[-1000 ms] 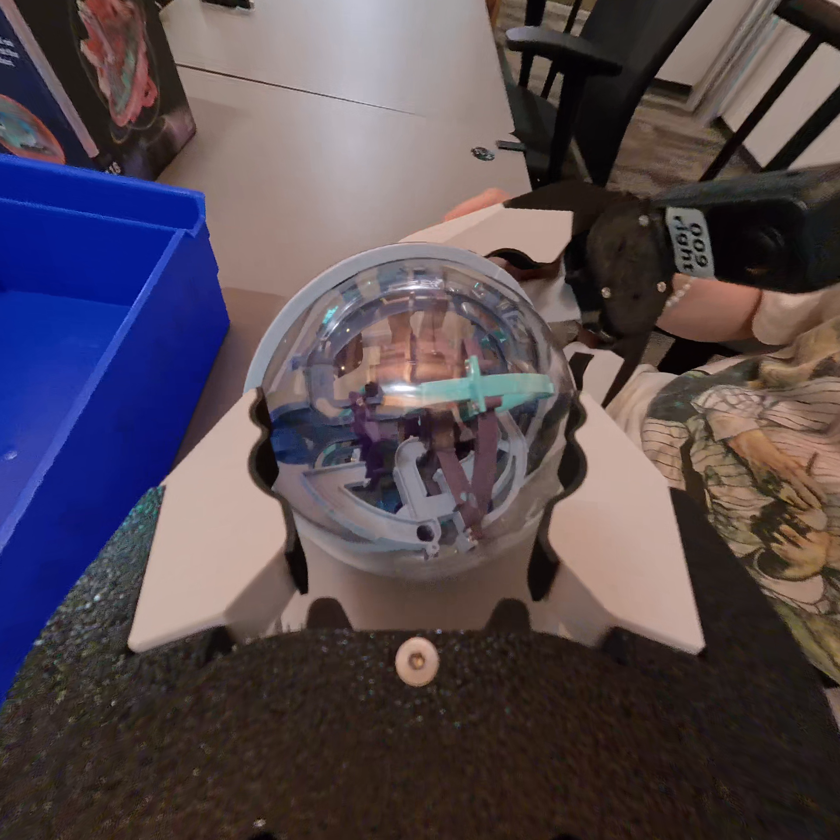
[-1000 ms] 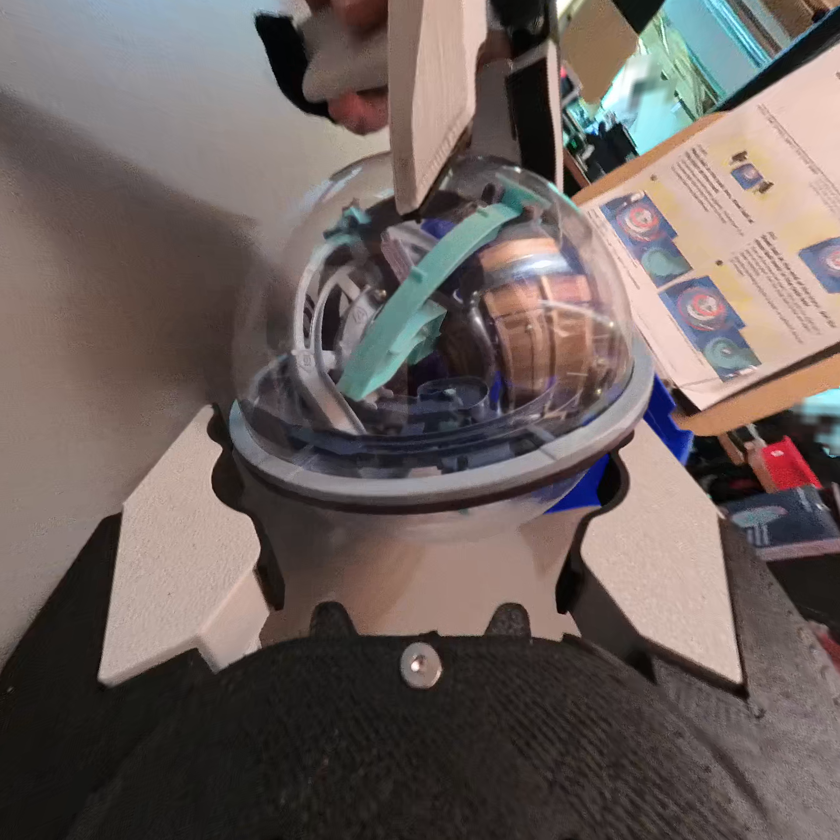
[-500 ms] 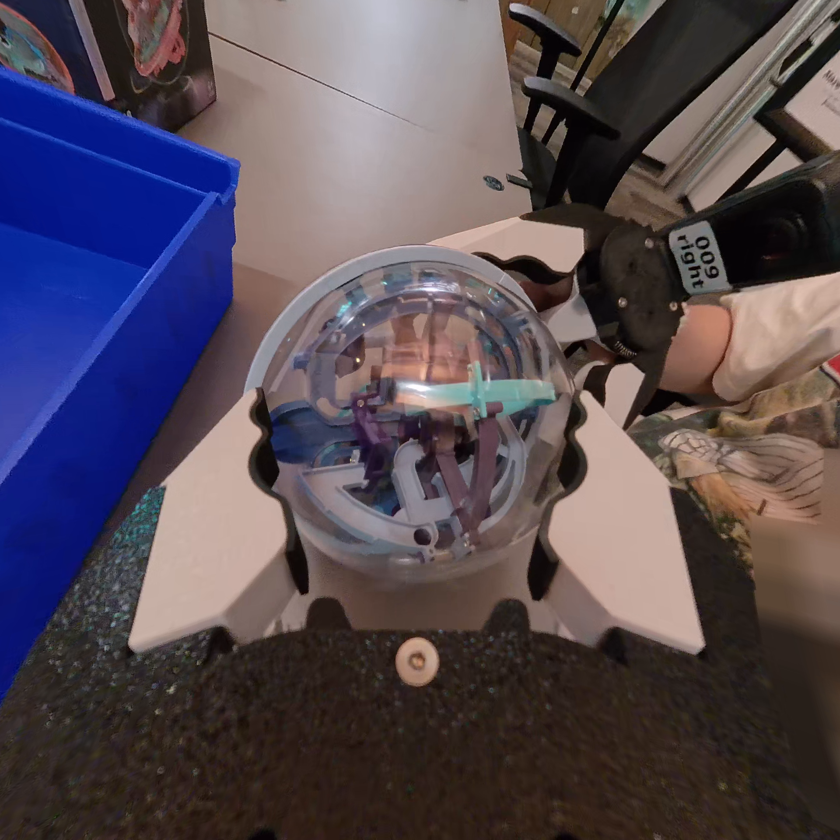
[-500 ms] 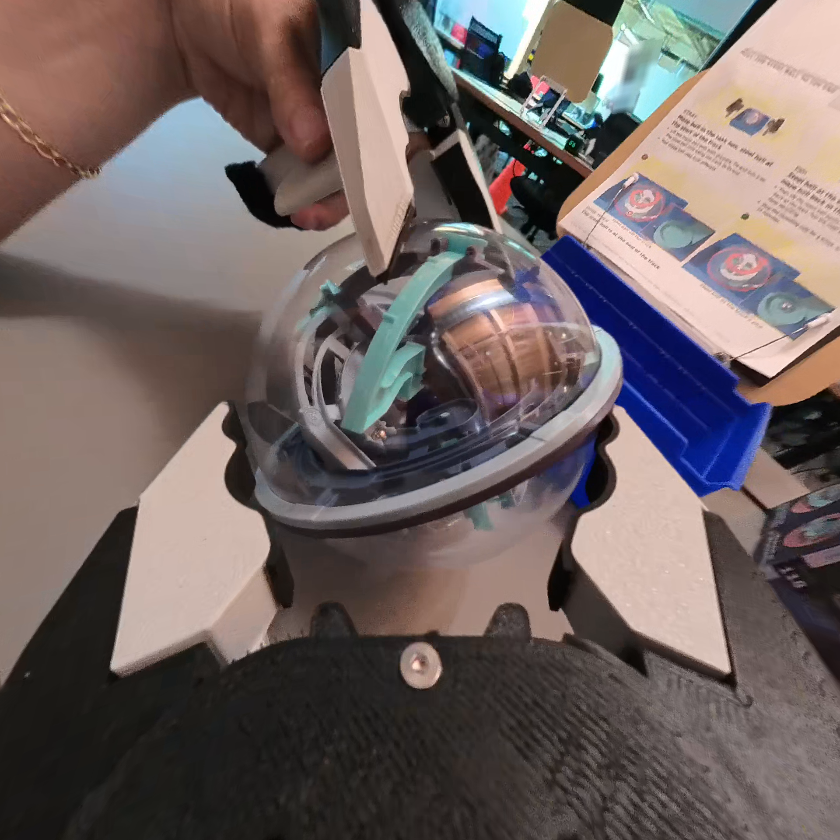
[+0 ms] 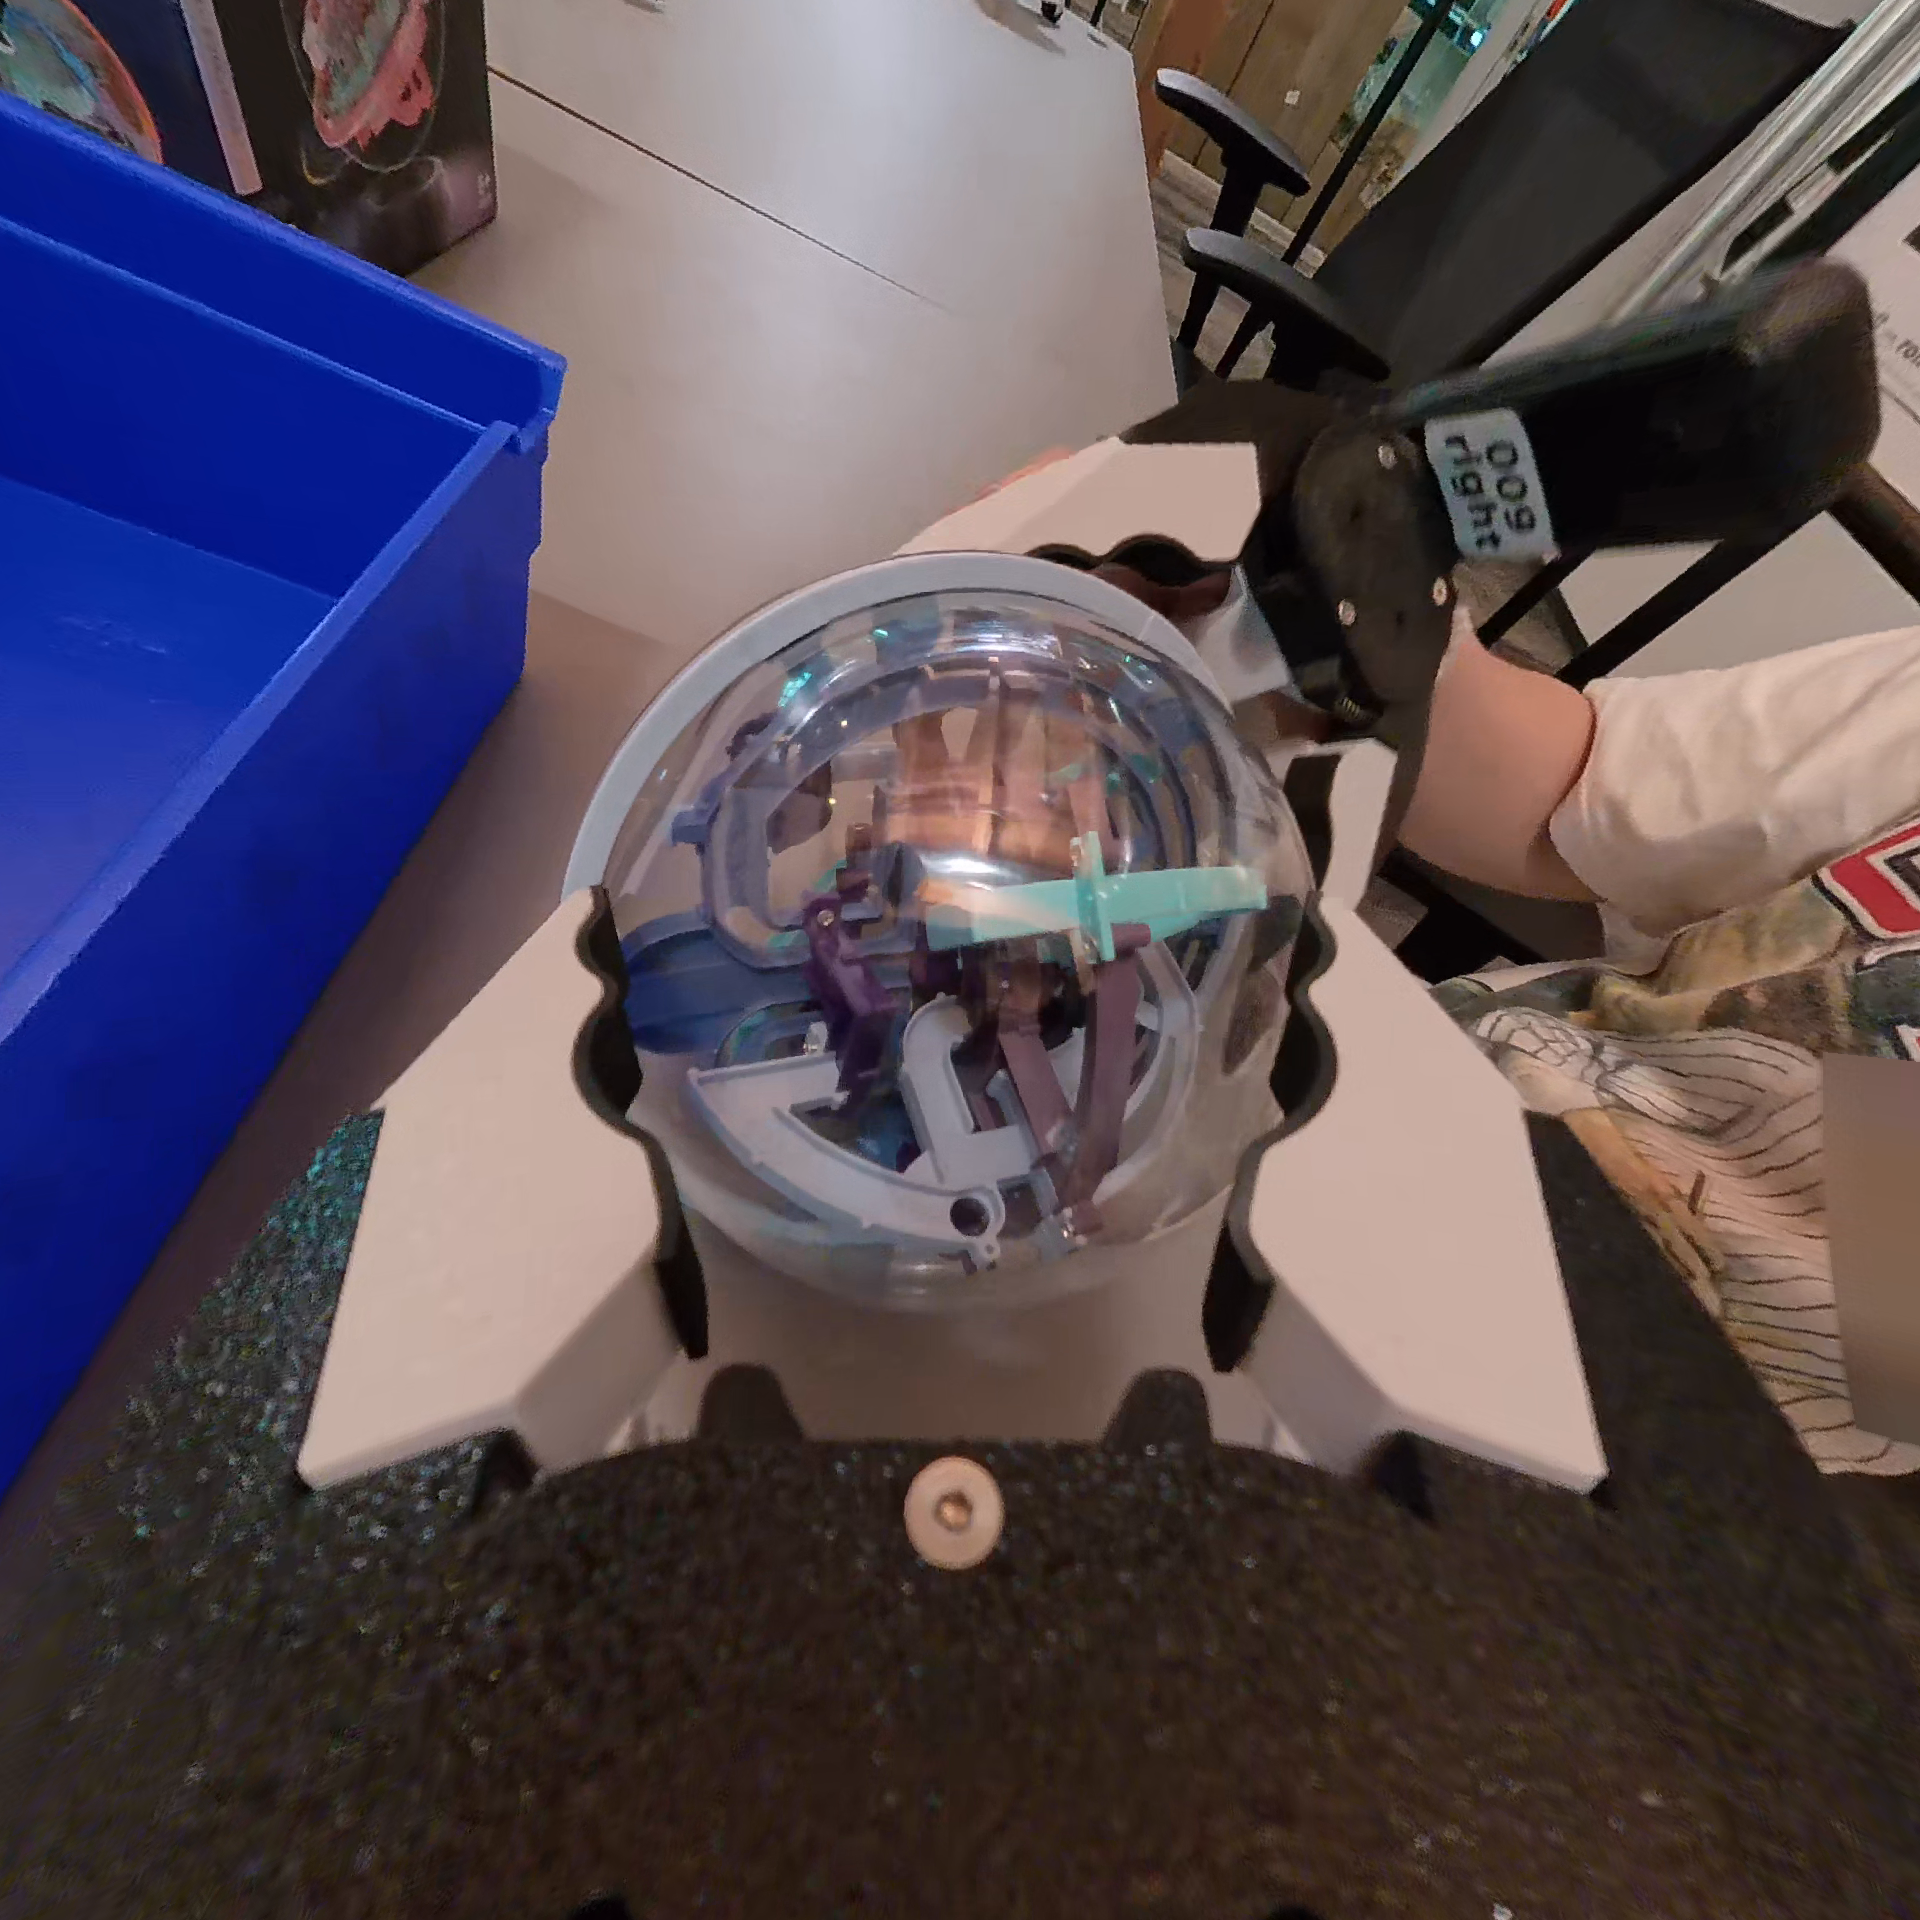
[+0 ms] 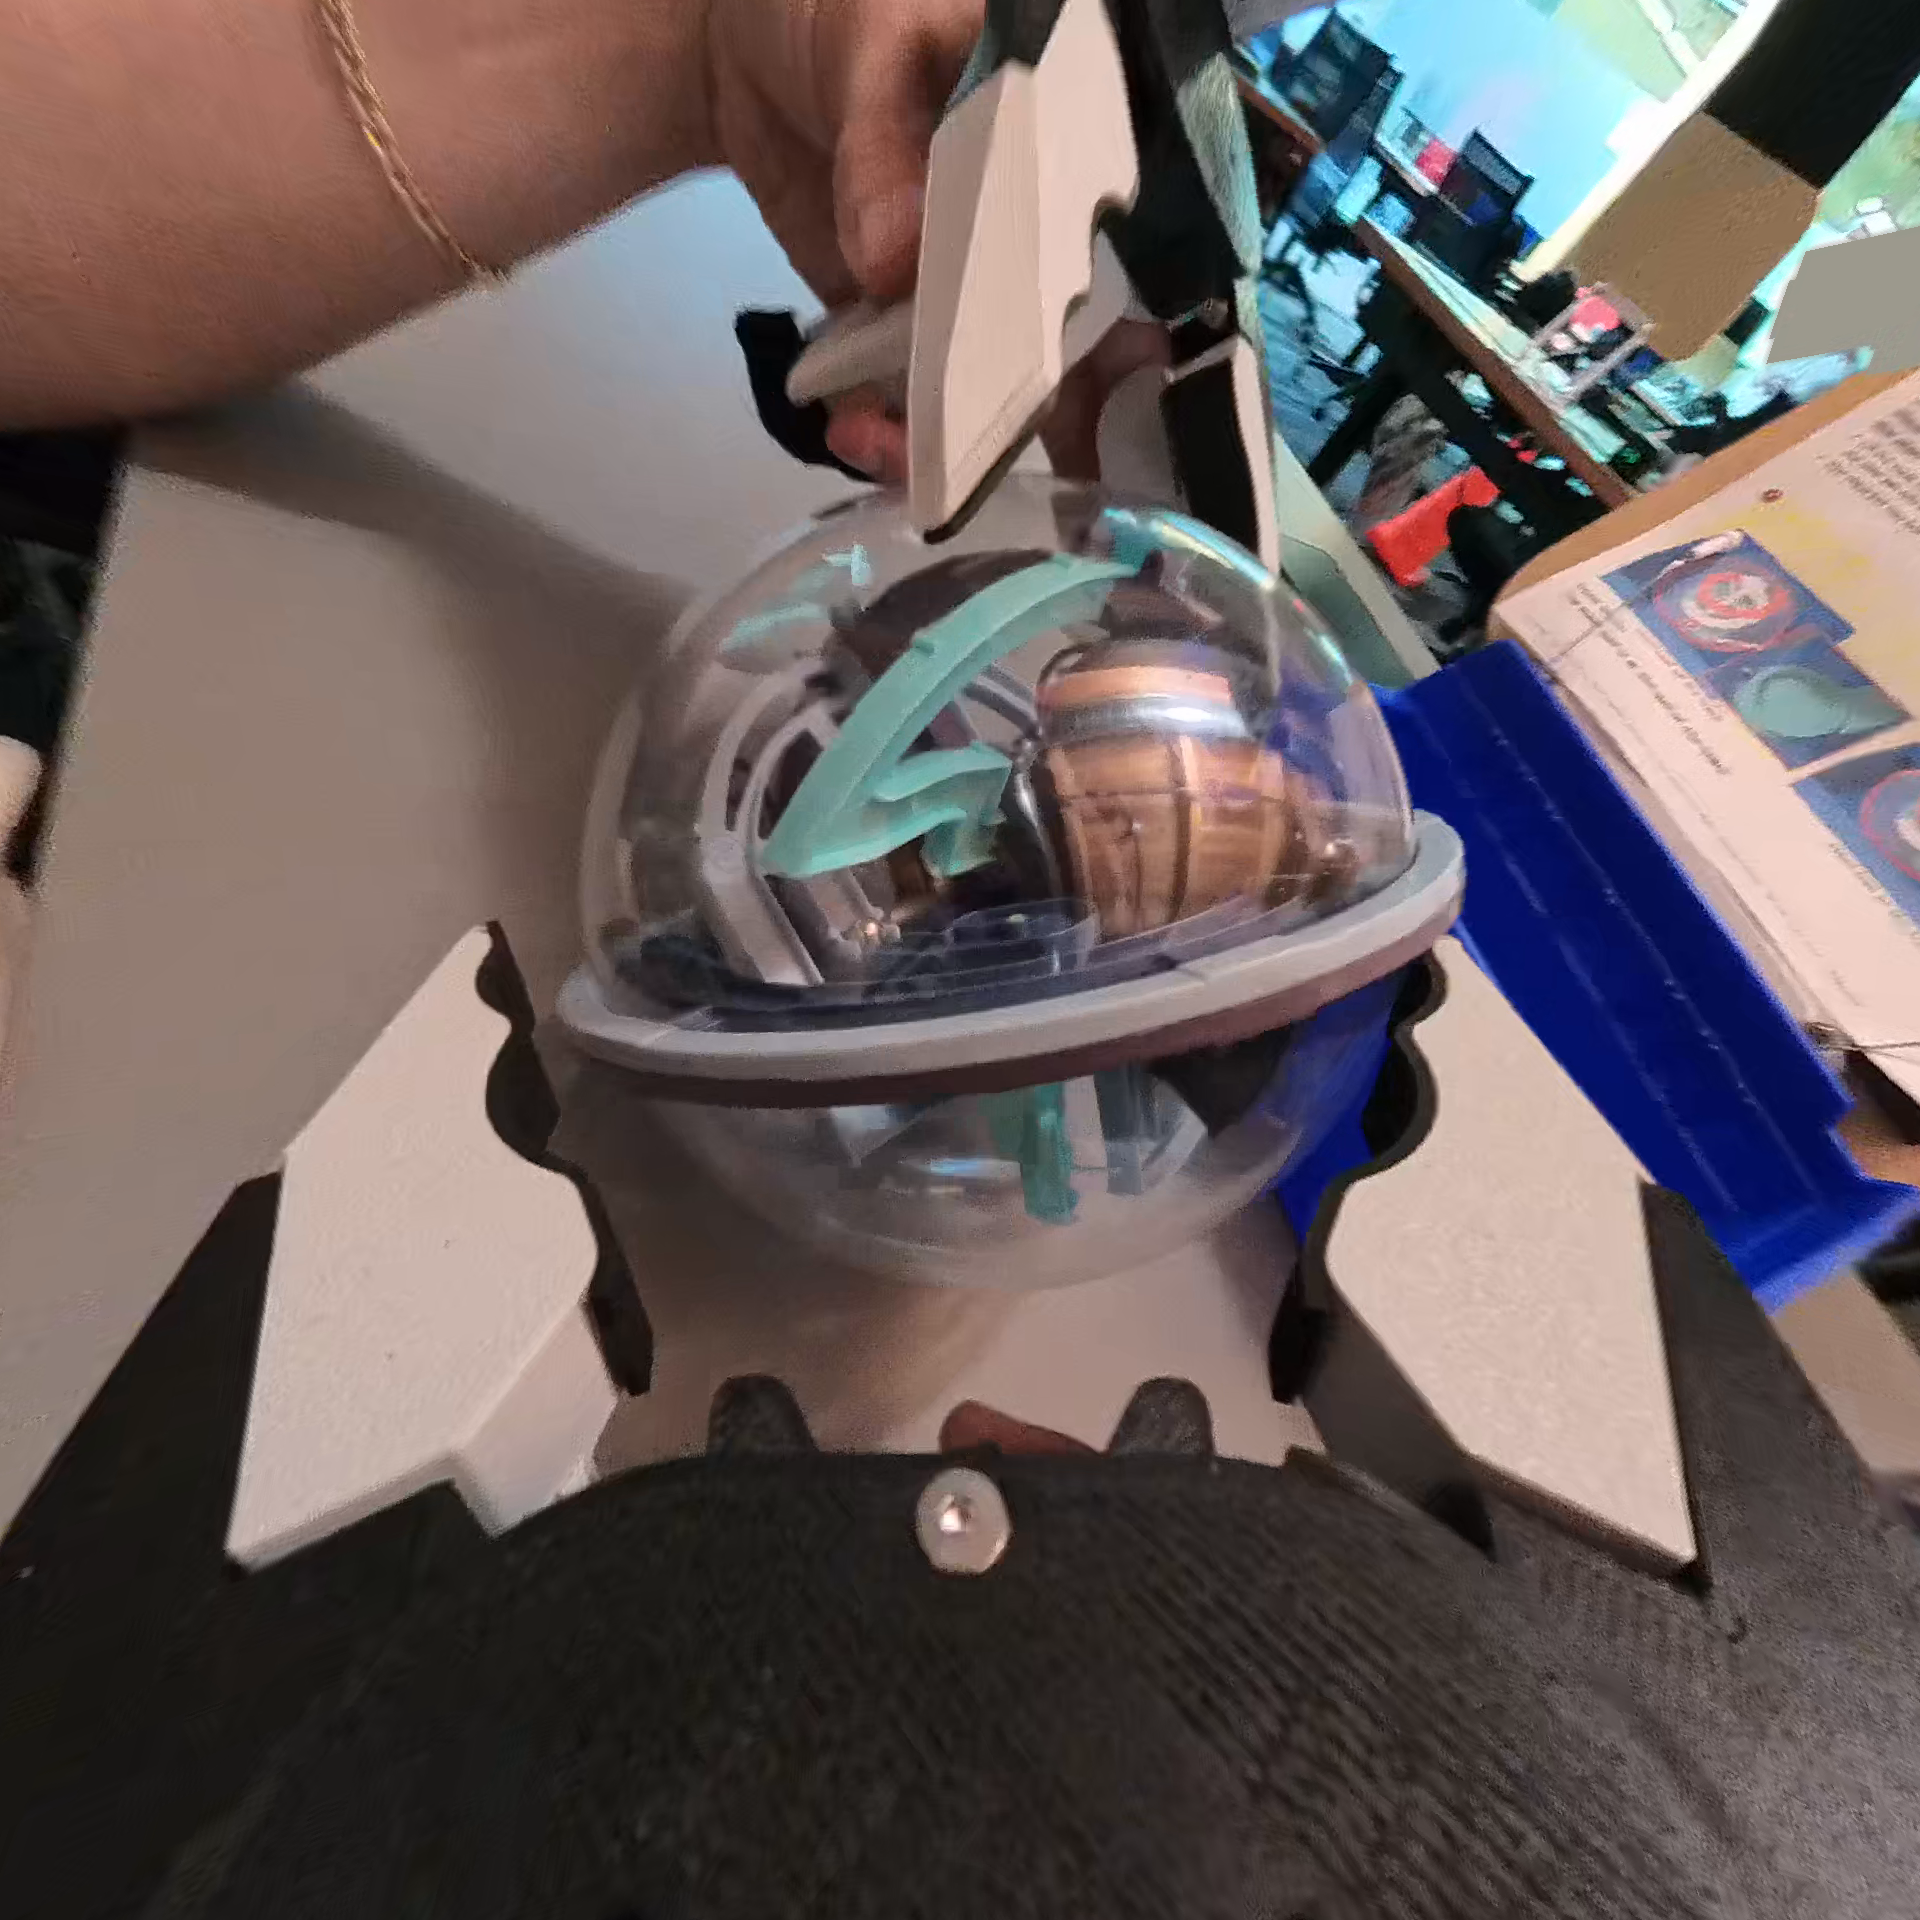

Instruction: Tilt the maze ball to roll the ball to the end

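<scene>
Clearly, both tongs are gripping the maze ball at once, holding it up off the desk just beside the blue bin that is standing at the desk's left edge. The left tongs are pressing their white fingers against the clear shell on 2 opposite sides, jaws spread wide to span it. The right tongs are clamping it too, just below the grey equator ring, which is sitting tilted. This doubled grip is probably there so the sphere can be tipped in any direction without slipping. No small ball can be made out among the teal, purple and grey tracks, so progress is unclear. Beyond the bin, a printed instruction sheet is lying propped up, and a sticker is showing on the right tool's body.
</scene>
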Demonstrator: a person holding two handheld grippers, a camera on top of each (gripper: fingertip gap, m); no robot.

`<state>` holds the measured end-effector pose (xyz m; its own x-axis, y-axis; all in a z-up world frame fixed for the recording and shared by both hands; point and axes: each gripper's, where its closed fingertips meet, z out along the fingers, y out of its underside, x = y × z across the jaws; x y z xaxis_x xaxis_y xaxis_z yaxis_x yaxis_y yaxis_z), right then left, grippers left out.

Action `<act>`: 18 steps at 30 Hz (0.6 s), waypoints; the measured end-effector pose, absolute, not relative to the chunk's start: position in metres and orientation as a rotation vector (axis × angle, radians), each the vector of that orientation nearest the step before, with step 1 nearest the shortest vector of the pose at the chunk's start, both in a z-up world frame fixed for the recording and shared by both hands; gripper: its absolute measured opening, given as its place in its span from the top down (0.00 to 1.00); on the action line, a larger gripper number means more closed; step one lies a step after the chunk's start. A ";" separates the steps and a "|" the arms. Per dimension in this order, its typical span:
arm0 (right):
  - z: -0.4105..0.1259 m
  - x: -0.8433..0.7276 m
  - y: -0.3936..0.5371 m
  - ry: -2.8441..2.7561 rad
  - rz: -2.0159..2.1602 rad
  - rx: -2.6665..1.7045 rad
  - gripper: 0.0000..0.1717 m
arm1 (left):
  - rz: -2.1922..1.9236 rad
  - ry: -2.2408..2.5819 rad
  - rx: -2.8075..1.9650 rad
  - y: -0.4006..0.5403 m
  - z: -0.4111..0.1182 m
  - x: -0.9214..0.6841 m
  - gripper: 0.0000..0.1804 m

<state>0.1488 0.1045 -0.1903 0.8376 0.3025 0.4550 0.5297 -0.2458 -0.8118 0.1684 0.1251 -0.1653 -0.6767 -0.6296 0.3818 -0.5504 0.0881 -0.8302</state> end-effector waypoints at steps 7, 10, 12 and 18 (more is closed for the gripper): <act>-0.198 0.154 0.106 -0.494 -0.478 -1.887 0.09 | -1.601 2.241 -1.356 0.134 -0.173 0.171 0.24; -0.197 0.153 0.103 -0.396 -0.522 -1.897 0.12 | -1.623 2.263 -1.399 0.134 -0.176 0.168 0.25; -0.199 0.147 0.102 -0.339 -0.495 -1.908 0.10 | -1.661 2.284 -1.392 0.132 -0.174 0.165 0.28; -0.195 0.144 0.082 -0.487 -0.409 -1.933 0.20 | -1.681 2.306 -1.297 0.133 -0.172 0.160 0.28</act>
